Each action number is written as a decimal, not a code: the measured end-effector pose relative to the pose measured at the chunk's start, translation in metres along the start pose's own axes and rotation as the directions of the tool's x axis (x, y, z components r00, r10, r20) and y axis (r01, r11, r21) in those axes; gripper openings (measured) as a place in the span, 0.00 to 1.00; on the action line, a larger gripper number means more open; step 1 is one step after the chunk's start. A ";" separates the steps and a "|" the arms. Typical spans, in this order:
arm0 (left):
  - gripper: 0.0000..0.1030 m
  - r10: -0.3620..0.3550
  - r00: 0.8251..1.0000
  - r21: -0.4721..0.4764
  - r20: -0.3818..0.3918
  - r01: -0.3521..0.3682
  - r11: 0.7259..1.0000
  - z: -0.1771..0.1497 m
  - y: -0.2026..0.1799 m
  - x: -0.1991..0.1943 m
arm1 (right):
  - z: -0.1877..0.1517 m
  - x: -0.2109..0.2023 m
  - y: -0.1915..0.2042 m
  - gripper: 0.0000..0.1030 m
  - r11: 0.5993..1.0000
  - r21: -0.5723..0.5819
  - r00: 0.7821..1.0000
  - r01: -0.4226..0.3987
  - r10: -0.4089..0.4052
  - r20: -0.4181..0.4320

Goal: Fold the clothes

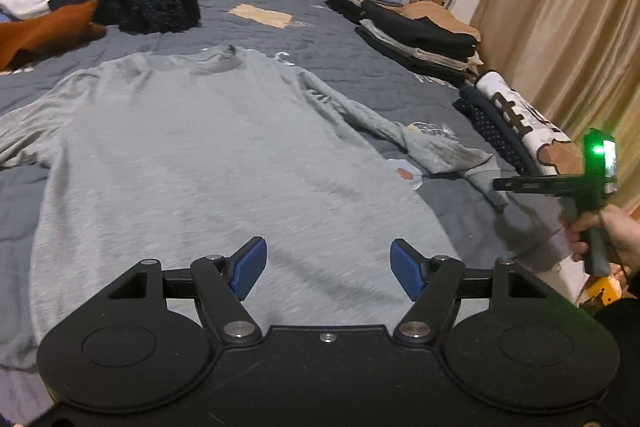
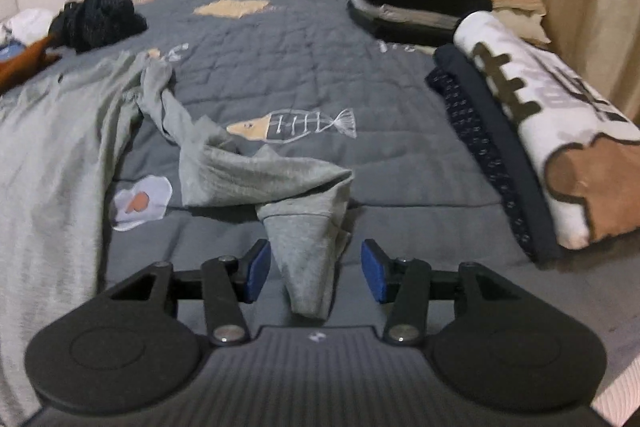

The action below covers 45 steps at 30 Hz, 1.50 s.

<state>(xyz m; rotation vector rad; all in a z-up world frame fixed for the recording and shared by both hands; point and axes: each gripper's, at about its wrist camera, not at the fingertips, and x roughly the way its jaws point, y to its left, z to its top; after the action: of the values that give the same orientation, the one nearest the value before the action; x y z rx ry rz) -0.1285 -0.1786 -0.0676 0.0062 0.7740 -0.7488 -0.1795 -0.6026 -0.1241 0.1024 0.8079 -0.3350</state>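
A grey long-sleeved top [image 1: 192, 155] lies spread flat on the grey quilted bed [image 1: 312, 39], neck toward the headboard. My left gripper [image 1: 328, 269] hovers open over its hem, blue pads apart, holding nothing. The top's right sleeve [image 2: 256, 175] runs crumpled toward the bed's edge, and its cuff [image 2: 308, 259] lies between the open fingers of my right gripper [image 2: 314, 277]. The pads are not touching the cuff. In the left wrist view the right gripper [image 1: 500, 185] shows at the far right, held by a hand [image 1: 612, 239].
Folded stacks line the bed's right side: dark and tan clothes [image 1: 420, 31] and a white-and-brown printed item [image 2: 560, 123] on a dotted navy one. Unfolded dark and orange clothes [image 1: 100, 3] lie at the far left. A curtain [image 1: 568, 19] hangs at the right.
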 end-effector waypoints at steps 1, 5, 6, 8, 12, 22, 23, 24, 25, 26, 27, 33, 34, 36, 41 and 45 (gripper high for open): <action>0.66 -0.005 1.000 0.001 0.000 0.005 1.000 0.001 -0.003 0.003 | 0.001 0.005 0.002 0.48 1.000 -0.009 1.000 -0.008 0.008 -0.012; 0.67 -0.014 1.000 -0.011 0.024 0.014 1.000 0.009 -0.014 0.004 | 0.008 0.021 0.005 0.42 0.998 -0.045 0.998 -0.037 0.034 -0.050; 0.67 -0.014 0.999 -0.013 0.032 0.015 1.000 0.010 -0.016 0.003 | 0.010 0.022 0.002 0.30 0.999 -0.021 0.998 -0.040 0.039 -0.047; 0.67 -0.003 0.999 -0.014 0.048 0.004 1.000 0.011 -0.019 -0.001 | 0.018 0.023 -0.011 0.08 0.995 0.066 0.996 -0.077 0.080 -0.047; 0.67 0.027 0.997 -0.046 0.074 -0.024 0.999 0.012 -0.017 -0.009 | 0.043 0.004 -0.048 0.08 0.965 0.239 0.993 -0.111 0.101 0.052; 0.67 0.086 0.991 -0.114 0.102 -0.074 0.991 0.021 -0.023 -0.011 | 0.107 -0.028 -0.135 0.10 0.900 0.435 0.980 0.007 -0.092 0.174; 0.67 0.084 0.991 -0.111 0.100 -0.073 0.991 0.021 -0.025 -0.010 | 0.106 -0.027 -0.134 0.10 0.912 0.410 0.983 0.009 -0.083 0.163; 0.67 0.081 0.992 -0.110 0.099 -0.070 0.991 0.021 -0.028 -0.009 | 0.104 -0.026 -0.131 0.10 0.923 0.384 0.986 0.010 -0.074 0.152; 0.67 0.078 0.992 -0.109 0.097 -0.067 0.992 0.020 -0.030 -0.008 | 0.102 -0.026 -0.129 0.10 0.934 0.358 0.988 0.011 -0.065 0.141; 0.67 0.073 0.993 -0.109 0.094 -0.063 0.992 0.020 -0.033 -0.006 | 0.100 -0.025 -0.127 0.11 0.943 0.332 0.990 0.011 -0.057 0.130; 0.67 0.066 0.994 -0.108 0.089 -0.056 0.993 0.018 -0.035 -0.005 | 0.098 -0.024 -0.125 0.12 0.952 0.306 0.992 0.017 -0.053 0.111; 0.68 0.034 0.996 -0.092 0.084 -0.026 0.995 0.009 -0.054 -0.001 | 0.083 -0.043 -0.127 0.27 0.974 0.192 0.985 0.122 -0.142 0.095; 0.68 0.029 0.996 -0.092 0.085 -0.022 0.996 0.008 -0.056 0.000 | 0.080 -0.048 -0.127 0.30 0.979 0.167 0.984 0.120 -0.140 0.114; 0.68 0.021 0.996 -0.090 0.086 -0.013 0.996 0.006 -0.062 0.001 | 0.076 -0.053 -0.121 0.37 0.992 0.081 0.985 0.101 -0.111 0.131; 0.68 0.011 0.996 -0.103 0.088 -0.002 0.995 0.002 -0.075 0.007 | 0.056 -0.043 -0.093 0.44 0.984 -0.167 0.992 0.058 -0.038 0.124; 0.68 0.013 0.997 -0.095 0.073 -0.005 0.995 -0.001 -0.084 0.011 | 0.035 -0.020 -0.072 0.45 0.928 -0.368 0.996 0.055 -0.023 0.091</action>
<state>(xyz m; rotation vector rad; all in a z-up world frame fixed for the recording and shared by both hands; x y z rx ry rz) -0.1756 -0.2473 -0.0539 -0.1032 0.7379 -0.6994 -0.1921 -0.6734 -0.0829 -0.2814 0.7768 -0.2177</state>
